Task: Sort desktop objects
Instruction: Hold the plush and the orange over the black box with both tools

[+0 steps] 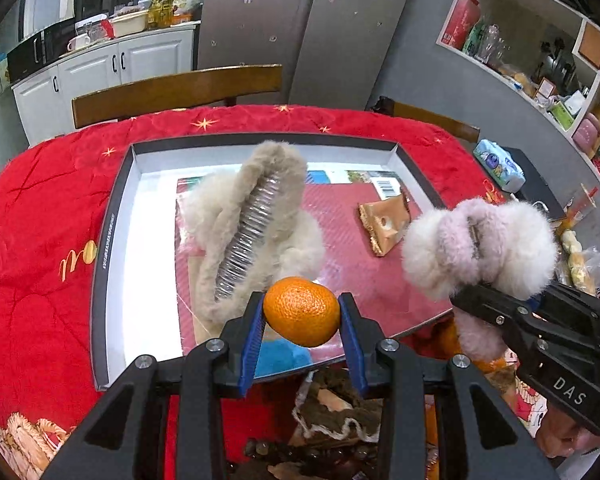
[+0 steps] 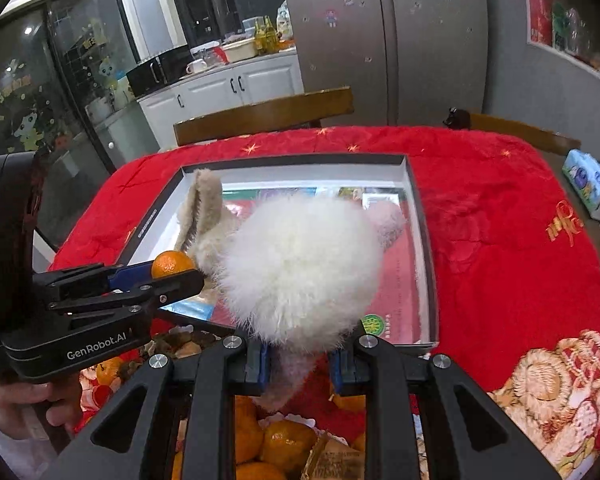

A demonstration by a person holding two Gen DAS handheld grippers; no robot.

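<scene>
Tangerine (image 1: pixel 302 311) – clamped in left gripper (image 1: pixel 302 316), lower centre, over box (image 1: pixel 112 216) edge | pink fluffy hair clip (image 1: pixel 480 246) – pinched in right gripper (image 2: pixel 298 356), at right | done: beige hair clip (image 1: pixel 252 224), wrapper (image 1: pixel 384 224) in box | left: more tangerines (image 2: pixel 276 444) at bottom

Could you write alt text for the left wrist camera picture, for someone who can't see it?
The left gripper holds an orange between its blue fingers above a shallow box on a red tablecloth. A beige furry hair clip lies inside; the right gripper holds a pinkish one.
</scene>
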